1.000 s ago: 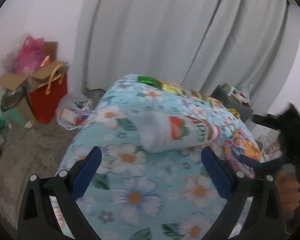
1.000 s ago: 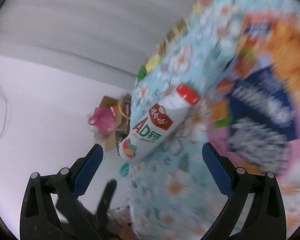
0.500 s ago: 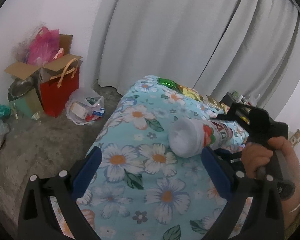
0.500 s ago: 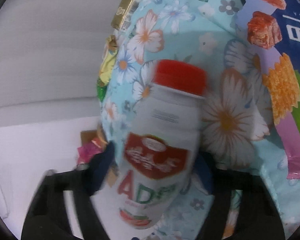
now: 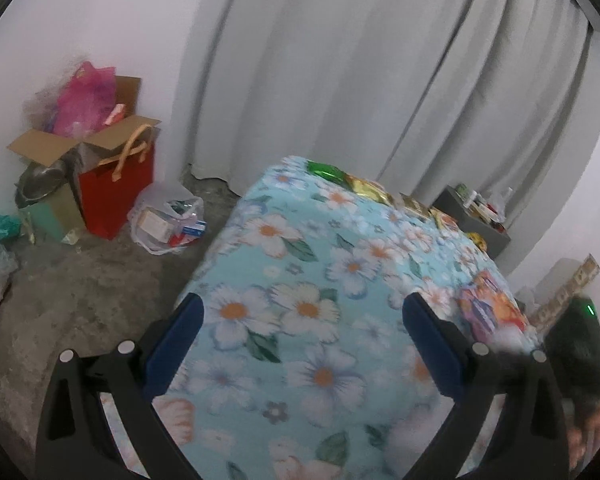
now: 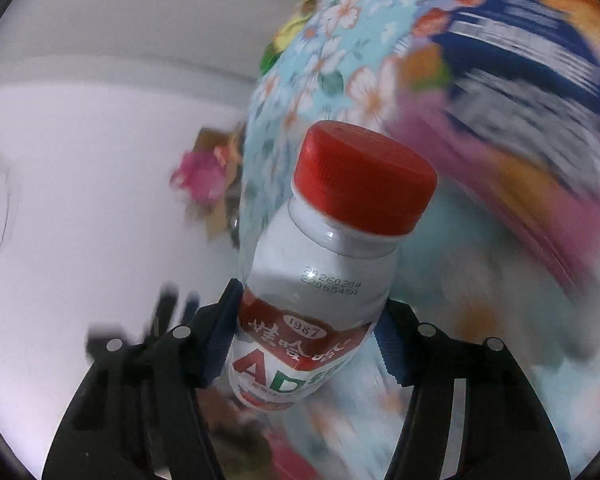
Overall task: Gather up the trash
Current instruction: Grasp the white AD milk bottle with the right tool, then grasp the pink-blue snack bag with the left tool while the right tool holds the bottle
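A white drink bottle (image 6: 332,264) with a red cap and a red-and-green label fills the right wrist view. My right gripper (image 6: 308,320) is shut on its labelled body, blue pads pressing both sides, and the bottle hangs clear of the flowered tablecloth (image 6: 340,64). In the left wrist view my left gripper (image 5: 303,308) stands open over the same blue flowered cloth (image 5: 340,240) with nothing between its fingers. Shiny snack wrappers (image 5: 364,186) line the table's far edge. A colourful snack bag (image 5: 492,304) lies near the right edge.
On the floor at the left stand an open cardboard box (image 5: 80,140), a red gift bag (image 5: 116,192) and a clear plastic bag of rubbish (image 5: 168,220). A grey curtain (image 5: 380,80) hangs behind. A small dark stand (image 5: 472,216) with items sits beyond the table.
The bottle lay on the cloth a second ago. My right gripper closed around it and carried it off, so the left wrist view no longer shows it on the table.
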`<state>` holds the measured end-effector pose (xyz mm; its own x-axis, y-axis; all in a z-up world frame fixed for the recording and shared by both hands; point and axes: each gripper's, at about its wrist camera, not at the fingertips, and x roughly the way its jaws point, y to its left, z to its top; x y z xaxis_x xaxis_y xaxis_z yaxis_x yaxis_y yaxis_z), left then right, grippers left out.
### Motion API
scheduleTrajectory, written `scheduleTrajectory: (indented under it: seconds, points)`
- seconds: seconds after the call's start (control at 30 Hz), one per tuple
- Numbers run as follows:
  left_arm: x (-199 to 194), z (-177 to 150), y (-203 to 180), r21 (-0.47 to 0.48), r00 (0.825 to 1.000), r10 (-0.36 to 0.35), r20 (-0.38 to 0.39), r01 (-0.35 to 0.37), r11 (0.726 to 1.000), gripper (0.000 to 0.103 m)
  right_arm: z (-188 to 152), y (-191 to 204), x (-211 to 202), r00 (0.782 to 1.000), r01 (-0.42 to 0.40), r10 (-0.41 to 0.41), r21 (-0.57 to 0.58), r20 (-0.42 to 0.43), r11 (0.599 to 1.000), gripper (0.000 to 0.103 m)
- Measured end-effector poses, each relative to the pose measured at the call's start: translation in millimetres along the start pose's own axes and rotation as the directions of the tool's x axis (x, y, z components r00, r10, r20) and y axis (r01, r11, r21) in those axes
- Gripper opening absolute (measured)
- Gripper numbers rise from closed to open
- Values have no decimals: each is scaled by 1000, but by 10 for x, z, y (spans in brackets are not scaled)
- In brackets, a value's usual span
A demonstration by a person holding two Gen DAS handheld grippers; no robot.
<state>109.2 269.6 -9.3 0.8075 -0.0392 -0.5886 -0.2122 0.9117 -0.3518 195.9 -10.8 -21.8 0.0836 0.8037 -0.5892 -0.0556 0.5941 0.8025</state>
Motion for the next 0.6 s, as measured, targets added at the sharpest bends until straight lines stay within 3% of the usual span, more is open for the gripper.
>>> scheduleTrajectory:
  seconds: [0.13, 0.3, 0.37, 0.43, 0.53, 0.6]
  points:
    - [80, -87, -269, 46, 998, -50, -40, 52, 998, 97, -404, -294, -581, 1000, -2, 2, -1, 21, 1000, 58]
    - [254, -220, -762, 125, 981, -144, -128, 160, 979, 97, -402, -644, -1571, 986, 58, -58, 3, 154, 998, 58]
    - [361, -259, -1013, 145, 963, -202, -177, 229, 963, 97, -299, -760, -1911, 967, 140, -140, 18, 211, 990, 58]
    - [497, -295, -1257, 151, 941, -243, -234, 283, 947, 97, -183, -838, -2108, 935, 222, -227, 49, 273, 974, 59]
    - [712, -308, -1587, 164, 907, -290, -306, 351, 922, 97, 4, -903, -2147, 910, 242, -256, 84, 327, 967, 60]
    - [919, -281, -1784, 162, 883, -302, -361, 378, 912, 97, 127, -982, -2176, 882, 296, -310, 96, 355, 950, 63]
